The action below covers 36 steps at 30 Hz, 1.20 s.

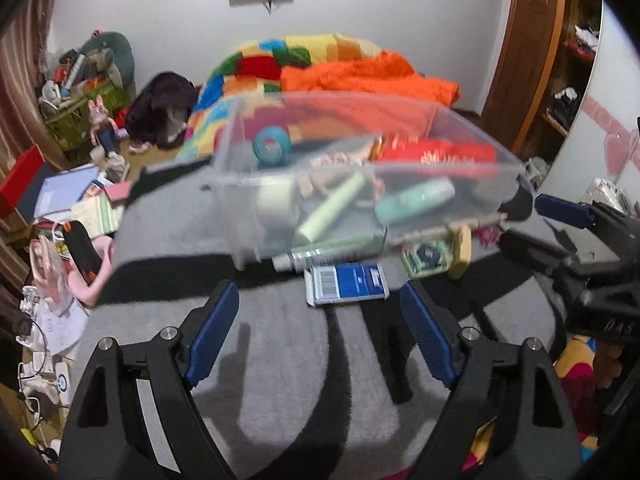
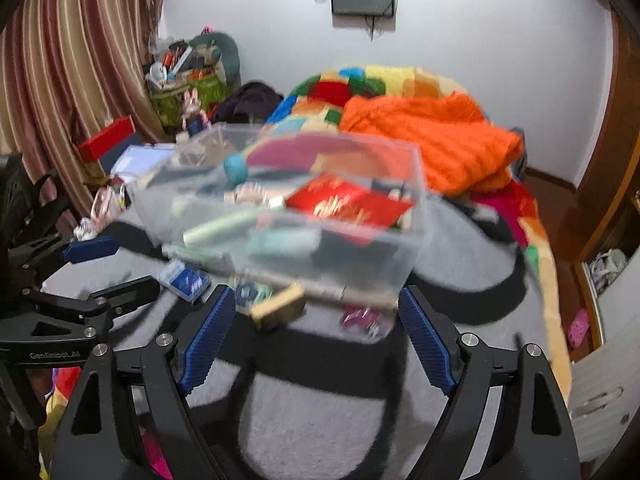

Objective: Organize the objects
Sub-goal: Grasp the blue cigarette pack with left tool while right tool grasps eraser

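bin: clear plastic bin point(image 1: 360, 184) sits on my grey and black blanket point(image 1: 280, 360) on the bed, ahead of both hand-held grippers, half full.
inside bin: teal ring point(image 1: 272, 146), red packet point(image 1: 436, 156), pale green tube point(image 1: 332, 208) and mint bottle point(image 1: 416, 198), all blurred.
loose items: blue card box point(image 1: 346, 283) lies on the blanket just in front of the bin; a toothpaste tube point(image 1: 320, 254) lies against the bin's near wall; a yellow block point(image 1: 462, 250) and a small green patterned box point(image 1: 428, 258) lie to its right.
left hand-held gripper point(image 1: 320, 332): jaws spread wide, nothing between them, apart from the card box.
right hand-held gripper point(image 2: 316, 330): jaws spread wide, nothing pinched; yellow block lies just beyond the tips.
background: orange quilt point(image 1: 368, 76) behind the bin.
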Motion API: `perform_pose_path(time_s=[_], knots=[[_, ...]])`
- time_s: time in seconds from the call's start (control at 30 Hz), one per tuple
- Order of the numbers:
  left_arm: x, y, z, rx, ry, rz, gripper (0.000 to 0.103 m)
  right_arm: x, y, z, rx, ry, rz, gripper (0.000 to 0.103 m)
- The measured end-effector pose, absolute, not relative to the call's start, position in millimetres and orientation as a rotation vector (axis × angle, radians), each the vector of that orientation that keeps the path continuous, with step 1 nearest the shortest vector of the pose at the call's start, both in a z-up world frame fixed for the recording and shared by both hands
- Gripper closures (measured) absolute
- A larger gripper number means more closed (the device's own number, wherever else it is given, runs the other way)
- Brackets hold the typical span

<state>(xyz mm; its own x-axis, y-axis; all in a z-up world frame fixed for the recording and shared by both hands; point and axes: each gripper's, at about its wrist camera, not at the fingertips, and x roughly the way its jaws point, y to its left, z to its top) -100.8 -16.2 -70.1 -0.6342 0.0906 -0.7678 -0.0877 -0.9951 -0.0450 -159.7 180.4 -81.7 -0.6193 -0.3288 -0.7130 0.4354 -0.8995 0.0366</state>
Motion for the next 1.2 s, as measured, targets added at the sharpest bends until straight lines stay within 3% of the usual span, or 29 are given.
perform_pose_path(time_s=[0.1, 0.27, 0.37, 0.53, 0.67, 0.77, 1.2], knots=[[-107.5, -10.4, -79.3, -1.318, 0.005, 2.725, 0.020, -163.4, 173.3, -98.2, 1.104, 0.203, -2.447, 0.024], [-119.7, -2.8, -88.0, -1.359, 0.016, 2.715, 0.020, -174.3, 166.1, -115.9, 1.189, 0.165, -2.368, 0.050], [-123.3, -1.9, -93.5, -1.371, 0.000, 2.702, 0.022, -178.1, 166.7, -121.4, 1.218, 0.120, -2.352, 0.054], [-124.6, -2.0, -97.2, -1.357, 0.012, 2.722, 0.035, -183.5, 167.1, -121.3, 1.217, 0.070, -2.342, 0.056], [-122.1, -5.8, -96.0, -1.339, -0.025, 2.721, 0.052, -182.6, 164.3, -121.3, 1.205, 0.060, -2.309, 0.072], [-118.8, -10.0, -94.3, -1.332, -0.060, 2.717, 0.054, -178.2, 163.5, -121.4, 1.201, 0.083, -2.314, 0.077], [-82.8, -17.9, -89.3, -1.302, -0.076, 2.747, 0.054, -170.9, 182.6, -116.1, 1.230, 0.066, -2.341, 0.080]])
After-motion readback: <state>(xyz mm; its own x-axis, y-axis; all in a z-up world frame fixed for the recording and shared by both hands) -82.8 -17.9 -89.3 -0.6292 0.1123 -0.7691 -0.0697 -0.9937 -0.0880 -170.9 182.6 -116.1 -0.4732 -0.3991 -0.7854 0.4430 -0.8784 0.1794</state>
